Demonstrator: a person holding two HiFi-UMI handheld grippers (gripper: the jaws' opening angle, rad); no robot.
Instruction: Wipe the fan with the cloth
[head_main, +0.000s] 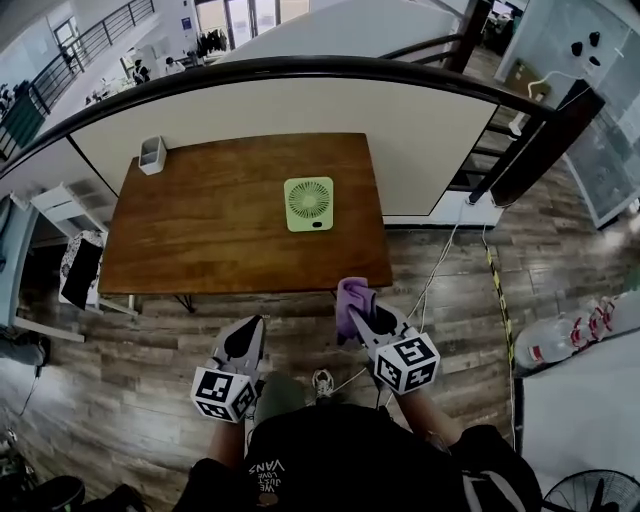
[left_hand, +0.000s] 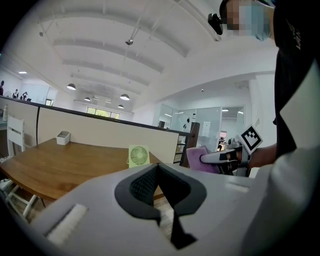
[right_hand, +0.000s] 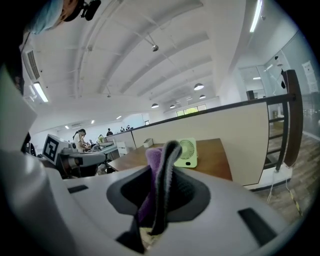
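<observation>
A small pale-green fan (head_main: 309, 204) stands on the brown wooden table (head_main: 200, 230), toward its right side; the left gripper view has the fan (left_hand: 138, 155) too, and so does the right gripper view (right_hand: 187, 152). My right gripper (head_main: 357, 315) is shut on a purple cloth (head_main: 351, 298), short of the table's near right corner. The cloth (right_hand: 156, 170) sticks up between the closed jaws. My left gripper (head_main: 244, 334) is shut and empty, over the floor in front of the table's near edge. From the left gripper view the cloth (left_hand: 198, 158) shows at the right.
A white pen holder (head_main: 151, 154) sits at the table's far left corner. A beige partition (head_main: 430, 130) with a dark handrail runs behind the table. Cables (head_main: 432, 275) trail across the wood floor to the right. Chairs (head_main: 75, 265) stand at the table's left.
</observation>
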